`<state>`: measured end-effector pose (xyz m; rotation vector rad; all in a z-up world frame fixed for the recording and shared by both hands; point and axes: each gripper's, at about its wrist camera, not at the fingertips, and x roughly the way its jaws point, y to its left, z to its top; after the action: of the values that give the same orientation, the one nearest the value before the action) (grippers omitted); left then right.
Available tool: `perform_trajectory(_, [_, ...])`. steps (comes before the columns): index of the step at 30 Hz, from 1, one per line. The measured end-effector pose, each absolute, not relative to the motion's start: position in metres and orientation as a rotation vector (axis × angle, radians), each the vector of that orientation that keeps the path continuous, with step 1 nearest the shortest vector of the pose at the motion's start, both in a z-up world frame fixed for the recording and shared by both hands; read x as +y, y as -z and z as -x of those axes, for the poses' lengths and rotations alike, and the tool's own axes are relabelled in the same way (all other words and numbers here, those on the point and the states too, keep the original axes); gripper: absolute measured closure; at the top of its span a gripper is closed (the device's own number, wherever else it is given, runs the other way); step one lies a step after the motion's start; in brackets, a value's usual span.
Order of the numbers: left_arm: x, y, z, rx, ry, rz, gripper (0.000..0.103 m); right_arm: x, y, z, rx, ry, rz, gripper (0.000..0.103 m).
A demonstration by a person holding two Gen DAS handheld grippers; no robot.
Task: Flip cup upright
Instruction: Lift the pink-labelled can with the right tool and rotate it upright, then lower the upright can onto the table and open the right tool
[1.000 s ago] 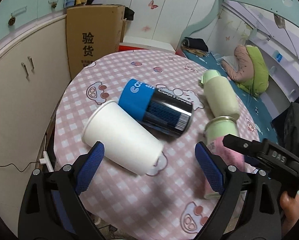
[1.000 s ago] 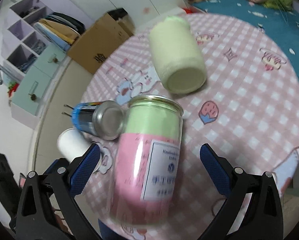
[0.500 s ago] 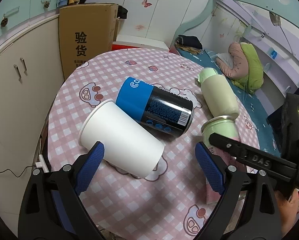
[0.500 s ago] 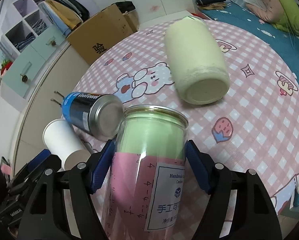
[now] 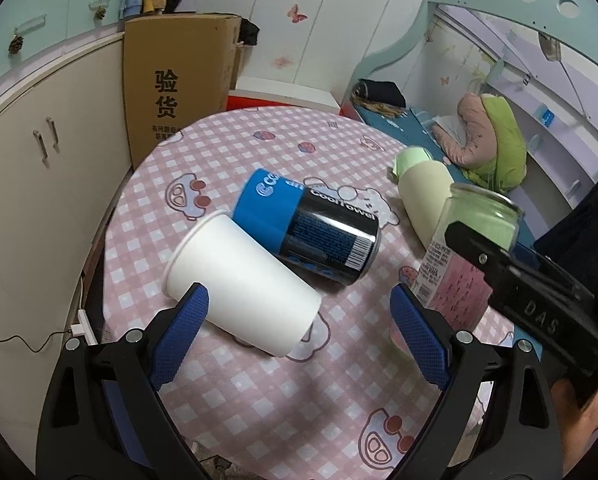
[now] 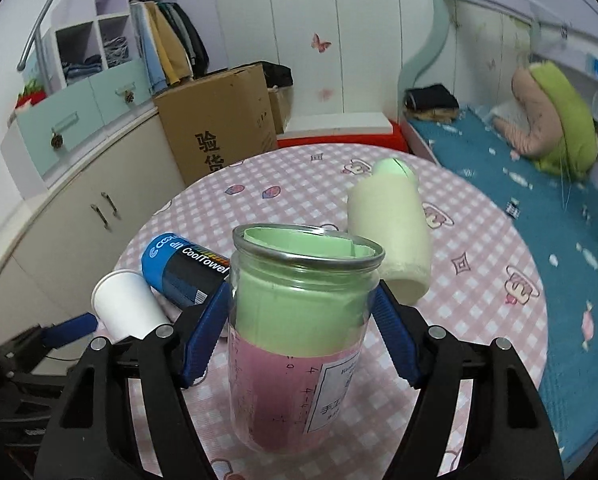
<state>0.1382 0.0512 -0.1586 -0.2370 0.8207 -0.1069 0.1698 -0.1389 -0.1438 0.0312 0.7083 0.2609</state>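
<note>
Right wrist view: we see our right claw (image 6: pixel 301 330) pinching the near-upright jar cup (image 6: pixel 299 320), while our left claw (image 5: pixel 299 334) hangs spread, white paper cup (image 5: pixel 239 286) lying between its fingers.

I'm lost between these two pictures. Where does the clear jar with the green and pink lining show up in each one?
Left wrist view: the clear jar with green and pink lining sits at the right edge, tilted, partly behind the black right tongs.
Right wrist view: the same jar fills the lower centre, clamped between the blue pads.
Shared landmark: the blue-and-black towel can lying on the pink checked tablecloth, left of the jar in both.
</note>
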Motion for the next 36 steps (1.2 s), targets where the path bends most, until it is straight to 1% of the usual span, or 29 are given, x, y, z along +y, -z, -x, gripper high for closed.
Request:
perform_trajectory(5, [0.055,0.155,-0.136,0.804,0.091,0.240,0.010,-0.129,0.138,-0.160,0.625,-0.250,0.024,0.035])
perform_trajectory(20, [0.063,0.151,-0.131,0.798,0.061,0.234,0.010,-0.116,0.146,-0.151,0.638,-0.246,0.073,0.035])
perform_trajectory(21, [0.064,0.150,-0.129,0.796,0.062,0.235,0.010,-0.116,0.146,-0.149,0.635,-0.253,0.071,0.033])
perform_trajectory(23, [0.065,0.146,-0.125,0.784,0.062,0.236,0.010,-0.115,0.142,-0.144,0.619,-0.253,0.065,0.022])
perform_trajectory(26, [0.069,0.136,-0.116,0.753,0.048,0.240,0.010,-0.117,0.135,-0.136,0.600,-0.254,0.052,0.017])
perform_trajectory(36, [0.059,0.101,-0.079,0.643,0.046,0.175,0.009,-0.130,0.107,-0.097,0.544,-0.253,0.013,0.016])
